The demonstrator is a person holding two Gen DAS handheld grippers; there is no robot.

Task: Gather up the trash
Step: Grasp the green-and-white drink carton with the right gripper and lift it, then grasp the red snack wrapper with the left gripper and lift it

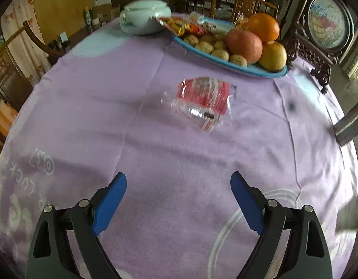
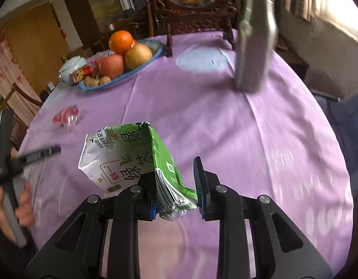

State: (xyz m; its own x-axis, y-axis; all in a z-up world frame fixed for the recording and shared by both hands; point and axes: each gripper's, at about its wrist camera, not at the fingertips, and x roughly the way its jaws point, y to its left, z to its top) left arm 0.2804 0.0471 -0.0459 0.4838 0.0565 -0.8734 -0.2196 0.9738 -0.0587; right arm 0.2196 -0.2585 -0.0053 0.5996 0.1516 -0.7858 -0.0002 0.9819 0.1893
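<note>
A clear plastic wrapper with a red label (image 1: 203, 100) lies flat on the purple tablecloth (image 1: 155, 153), ahead of my left gripper (image 1: 178, 187), which is open and empty above the cloth. The wrapper also shows small in the right wrist view (image 2: 67, 117). My right gripper (image 2: 176, 186) is shut on the lower end of a crumpled green and white tea carton (image 2: 132, 158), held above the table. The left gripper shows at the left edge of the right wrist view (image 2: 27, 158), held by a hand.
A blue tray (image 1: 255, 71) of walnuts, fruit and snacks stands at the back, with a pale lidded jar (image 1: 144, 17) beside it. A carved wooden screen (image 1: 323, 23) stands at the far right. A metal flask (image 2: 255, 34) stands on the table's right side.
</note>
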